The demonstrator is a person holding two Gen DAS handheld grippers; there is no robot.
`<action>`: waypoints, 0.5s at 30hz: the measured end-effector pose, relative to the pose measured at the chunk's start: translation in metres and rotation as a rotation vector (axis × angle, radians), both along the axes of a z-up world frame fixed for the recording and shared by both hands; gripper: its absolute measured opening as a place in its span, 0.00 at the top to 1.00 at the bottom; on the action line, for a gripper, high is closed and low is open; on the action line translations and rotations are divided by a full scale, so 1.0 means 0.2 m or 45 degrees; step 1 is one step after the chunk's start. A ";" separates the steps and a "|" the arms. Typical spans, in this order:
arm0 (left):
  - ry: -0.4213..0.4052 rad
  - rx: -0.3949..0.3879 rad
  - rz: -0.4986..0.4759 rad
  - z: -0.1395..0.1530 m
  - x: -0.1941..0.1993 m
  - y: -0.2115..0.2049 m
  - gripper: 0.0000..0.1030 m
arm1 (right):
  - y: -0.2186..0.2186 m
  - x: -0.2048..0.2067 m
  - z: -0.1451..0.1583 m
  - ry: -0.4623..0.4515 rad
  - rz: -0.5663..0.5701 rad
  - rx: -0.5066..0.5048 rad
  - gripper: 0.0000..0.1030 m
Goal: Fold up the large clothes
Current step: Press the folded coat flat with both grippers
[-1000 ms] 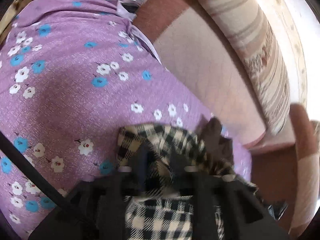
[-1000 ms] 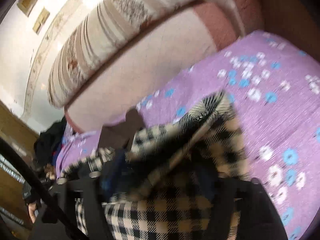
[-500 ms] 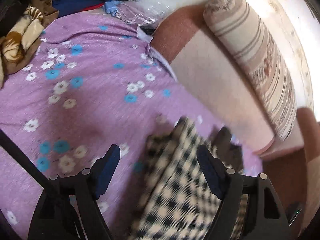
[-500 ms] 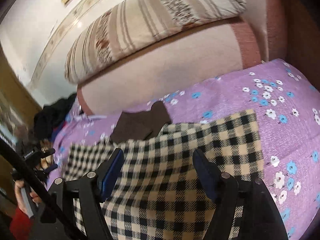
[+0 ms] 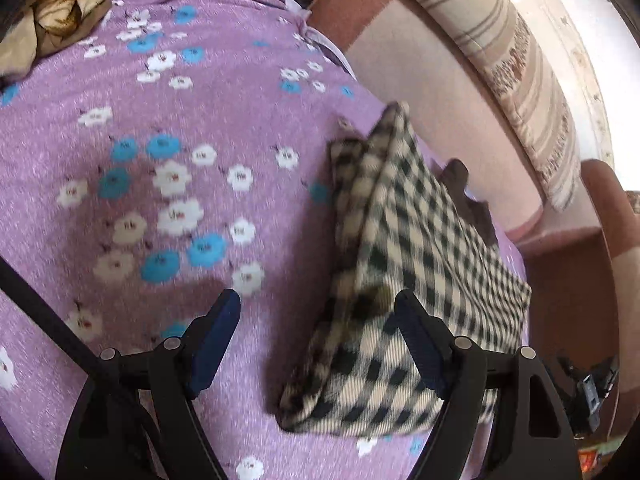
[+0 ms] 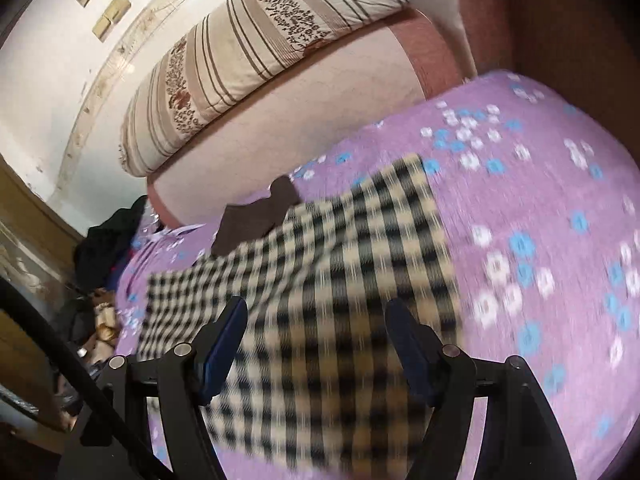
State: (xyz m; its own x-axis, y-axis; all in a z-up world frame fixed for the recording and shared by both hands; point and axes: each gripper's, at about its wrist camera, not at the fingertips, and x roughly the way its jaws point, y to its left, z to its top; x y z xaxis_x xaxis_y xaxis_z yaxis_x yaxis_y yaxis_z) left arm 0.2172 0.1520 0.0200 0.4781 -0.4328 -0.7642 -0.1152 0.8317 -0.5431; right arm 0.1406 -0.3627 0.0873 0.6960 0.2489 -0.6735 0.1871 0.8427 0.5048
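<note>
Left wrist view, left to right: crumpled brown-and-cream cloth (image 5: 52, 12) at the upper left corner, lying on the edge of the purple bedspread (image 5: 168, 208) printed with white and blue flowers; the bedspread covers most of the frame. Left gripper (image 5: 316, 340) at the bottom, jaws standing wide apart, nothing pinched between the blue pads; its left finger is over bare bedspread, its right finger in front of the checked garment (image 5: 420, 280). The garment, black-and-cream check, lies folded on the bedspread to the right of centre, with a layered fold along its left side and a pointed corner toward the backrest. A dark brown cloth piece (image 5: 472, 208) shows just behind its far edge. Beyond, the pink sofa backrest (image 5: 432, 92) with a striped, patterned bolster cushion (image 5: 520, 64) on top of it; reddish-brown armrest (image 5: 608, 216) at far right. Right wrist view, left to right: dark heap of clothes (image 6: 108, 240) at the left end of the bedspread (image 6: 540, 200); striped bolster cushion (image 6: 248, 52) on the backrest (image 6: 288, 120) above. Right gripper (image 6: 316, 344) at the bottom, jaws likewise spread wide and empty, hanging over the checked garment (image 6: 320, 272), which lies spread flat across the middle of the bedspread, blurred. Brown cloth piece (image 6: 256, 220) pokes out at its far edge, near the backrest. Flowered bedspread fills the right side.
</note>
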 end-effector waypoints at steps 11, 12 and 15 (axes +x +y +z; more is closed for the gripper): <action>-0.024 -0.096 -0.119 -0.06 0.14 -0.08 0.10 | -0.26 -0.05 -0.32 0.138 -0.102 0.084 0.24; -0.037 -0.087 -0.135 -0.06 0.16 -0.10 0.10 | -0.27 0.01 -0.37 0.144 -0.051 0.174 0.24; -0.057 -0.084 -0.212 -0.07 0.24 -0.17 0.09 | -0.26 0.11 -0.44 0.098 0.026 0.268 0.21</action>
